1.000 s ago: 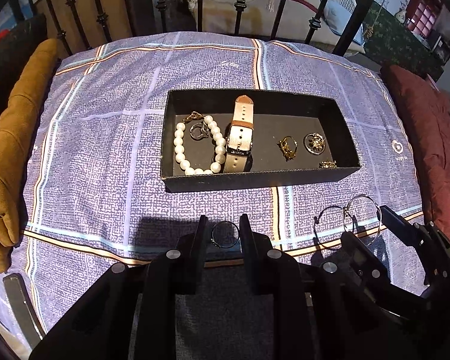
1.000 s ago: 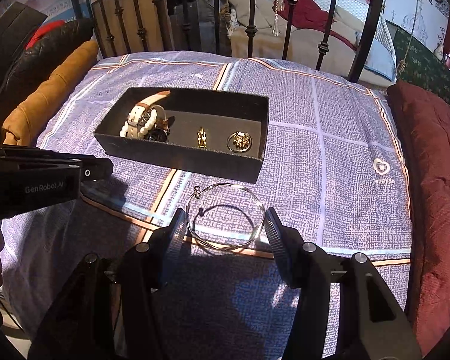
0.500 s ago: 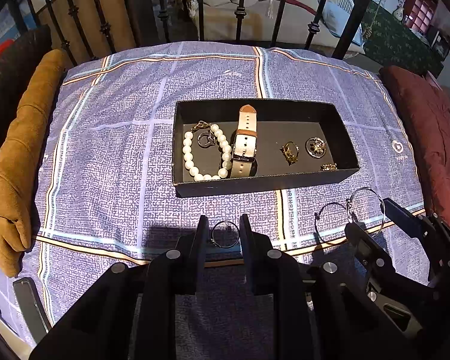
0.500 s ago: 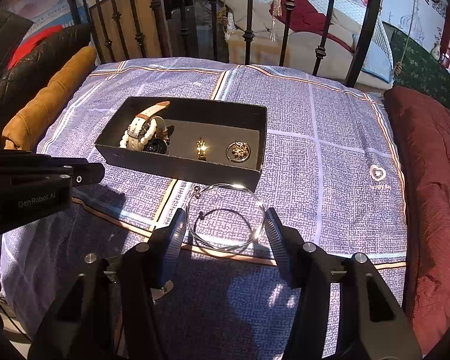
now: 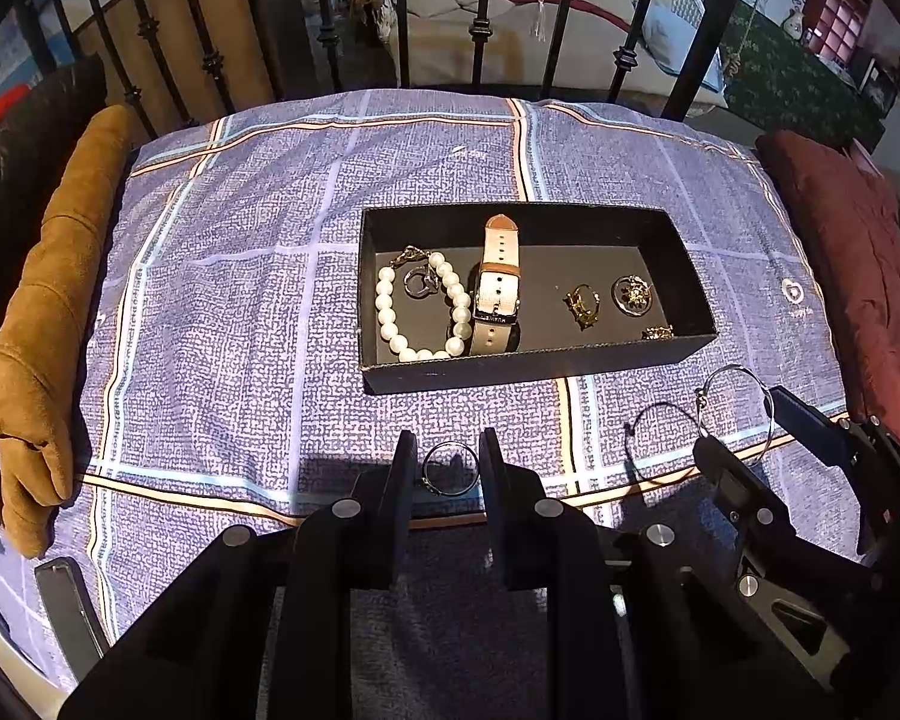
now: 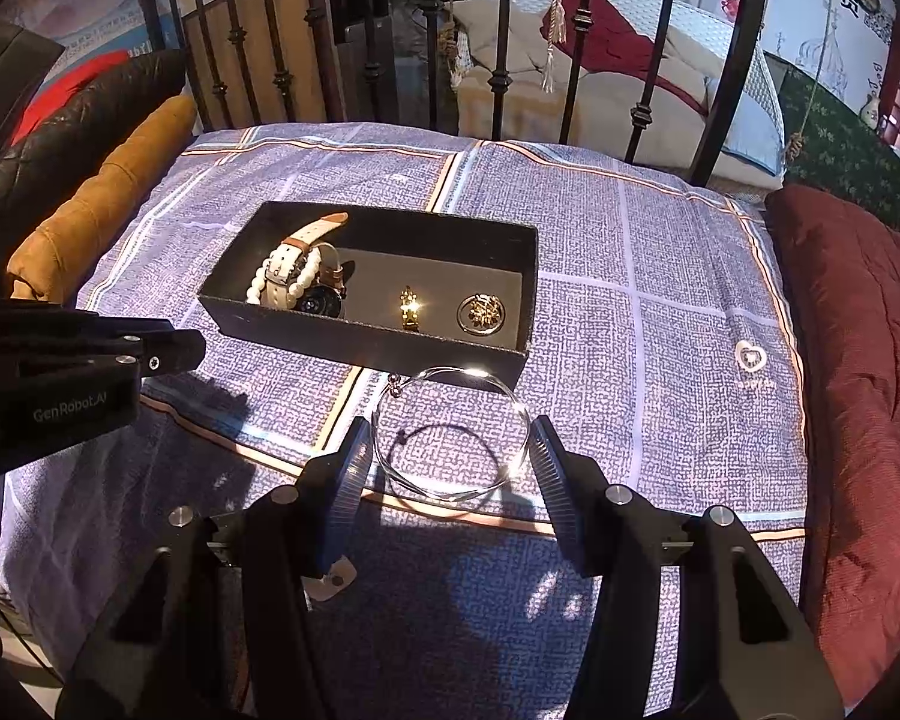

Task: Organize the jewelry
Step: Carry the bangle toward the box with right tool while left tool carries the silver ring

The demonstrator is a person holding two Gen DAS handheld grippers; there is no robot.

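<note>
My left claw (image 5: 448,468) was pinched narrow on a small silver ring (image 5: 448,469), held off the checked cloth (image 5: 240,276) just in front of the black box (image 5: 546,367). My right claw (image 6: 450,450) stood wider, clamped across a thin wire bangle (image 6: 453,432), also just in front of the box, near its right end. Inside the box: pearl bracelet (image 5: 417,315) and watch (image 5: 497,288) on the left, small gold pieces (image 5: 582,303) on the right. Step in hand, I judged: carrying both pieces to the box. Next move: bring each over the front wall, lower into bare floor, then release.
</note>
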